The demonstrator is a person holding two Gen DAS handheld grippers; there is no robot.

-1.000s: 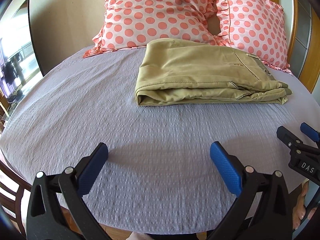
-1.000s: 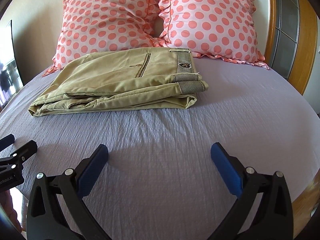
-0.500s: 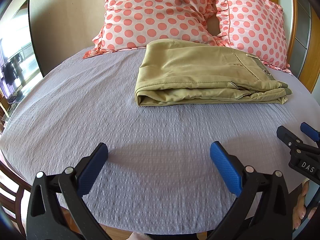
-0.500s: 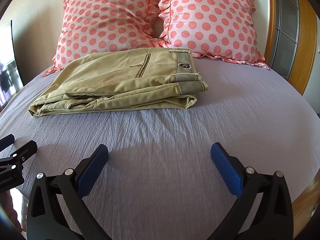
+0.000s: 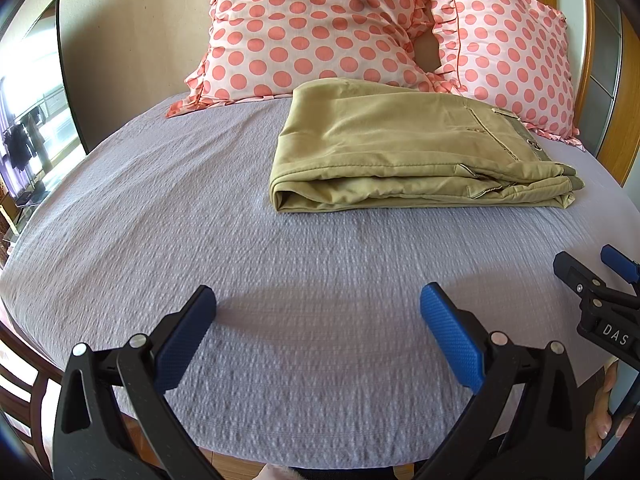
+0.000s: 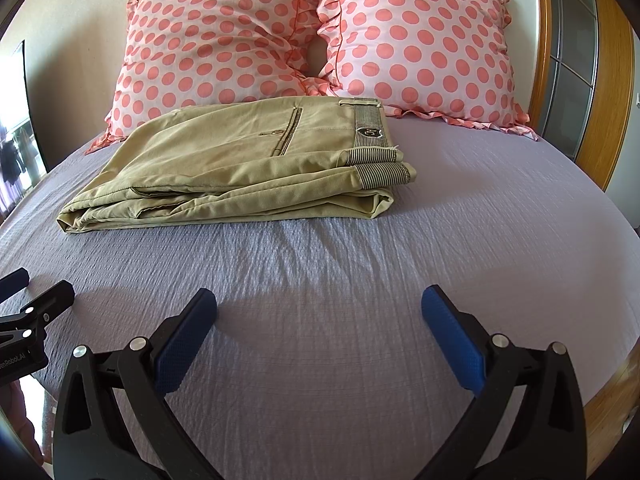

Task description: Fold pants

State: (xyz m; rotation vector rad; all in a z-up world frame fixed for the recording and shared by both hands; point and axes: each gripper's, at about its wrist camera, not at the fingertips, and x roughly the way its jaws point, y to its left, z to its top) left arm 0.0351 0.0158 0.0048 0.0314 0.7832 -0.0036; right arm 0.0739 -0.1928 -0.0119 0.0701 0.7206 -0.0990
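Observation:
Khaki pants [image 5: 404,152] lie folded into a flat rectangle on the lilac bedspread [image 5: 180,220], just in front of the pillows; they also show in the right wrist view [image 6: 240,164], striped waistband to the right. My left gripper [image 5: 318,320] is open and empty above the near part of the bed, well short of the pants. My right gripper [image 6: 319,320] is open and empty, likewise short of them. Each gripper shows at the edge of the other's view, the right gripper [image 5: 600,280] and the left gripper [image 6: 24,300].
Two pink polka-dot pillows [image 5: 312,28] [image 5: 508,52] lean against the wall behind the pants. A wooden door frame [image 6: 608,80] stands at the right. A window [image 5: 28,120] is at the left. The bed's near edge [image 5: 320,452] lies below the grippers.

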